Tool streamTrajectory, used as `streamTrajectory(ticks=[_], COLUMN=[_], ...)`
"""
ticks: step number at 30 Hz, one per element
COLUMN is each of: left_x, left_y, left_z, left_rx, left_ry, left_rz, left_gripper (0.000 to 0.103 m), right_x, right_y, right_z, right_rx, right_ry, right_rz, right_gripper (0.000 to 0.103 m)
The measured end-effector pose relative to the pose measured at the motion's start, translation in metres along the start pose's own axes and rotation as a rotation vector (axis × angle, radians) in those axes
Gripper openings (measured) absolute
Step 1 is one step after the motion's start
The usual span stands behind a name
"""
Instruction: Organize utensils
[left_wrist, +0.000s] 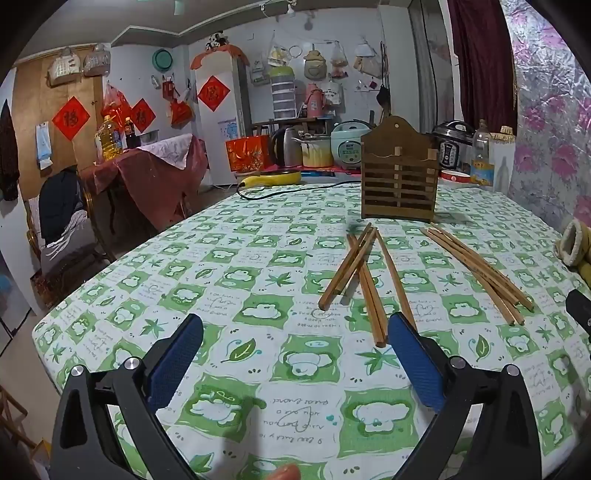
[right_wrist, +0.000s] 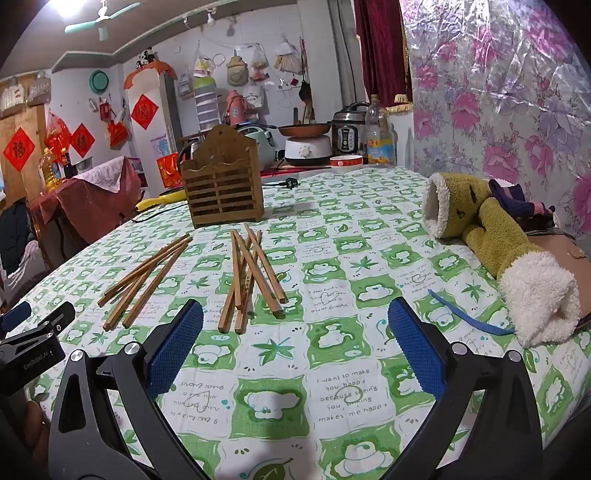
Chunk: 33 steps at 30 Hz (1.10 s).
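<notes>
Basically nothing's sorted yet, judging by how things lie. The wooden chopstick holder (left_wrist: 399, 173) stands upright on the green-checked tablecloth (left_wrist: 258, 280) with nothing visibly poking out the top, and all the chopsticks are loose in two piles in front of it. From the left gripper (left_wrist: 294, 363), the nearer pile (left_wrist: 364, 280) sits around 1 o'clock and the second pile (left_wrist: 476, 271) around 2 o'clock, the holder about 12 to 1 beyond both. The right gripper (right_wrist: 295, 360) sees its pile (right_wrist: 248, 277) at 11 o'clock. Both grippers hover with fingers spread wide, holding nothing. So every stick is left to do.
</notes>
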<state>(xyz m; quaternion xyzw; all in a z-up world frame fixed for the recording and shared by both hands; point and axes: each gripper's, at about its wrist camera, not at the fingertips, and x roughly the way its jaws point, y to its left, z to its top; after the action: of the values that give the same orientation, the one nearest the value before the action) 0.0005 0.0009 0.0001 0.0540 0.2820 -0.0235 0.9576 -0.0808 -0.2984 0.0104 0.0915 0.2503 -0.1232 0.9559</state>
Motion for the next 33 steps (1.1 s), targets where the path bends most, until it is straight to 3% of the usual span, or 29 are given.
streamTrajectory(ticks=[33], left_x=[-0.007], left_y=[-0.002], left_z=[0.004], left_rx=[0.012], left_ry=[-0.025], left_rz=[0.008], left_gripper=[0.098], right_x=[0.000], right_y=[-0.001], right_z=[0.000], right_rx=[0.005], right_ry=[0.001], right_rz=[0.003], right_gripper=[0.097])
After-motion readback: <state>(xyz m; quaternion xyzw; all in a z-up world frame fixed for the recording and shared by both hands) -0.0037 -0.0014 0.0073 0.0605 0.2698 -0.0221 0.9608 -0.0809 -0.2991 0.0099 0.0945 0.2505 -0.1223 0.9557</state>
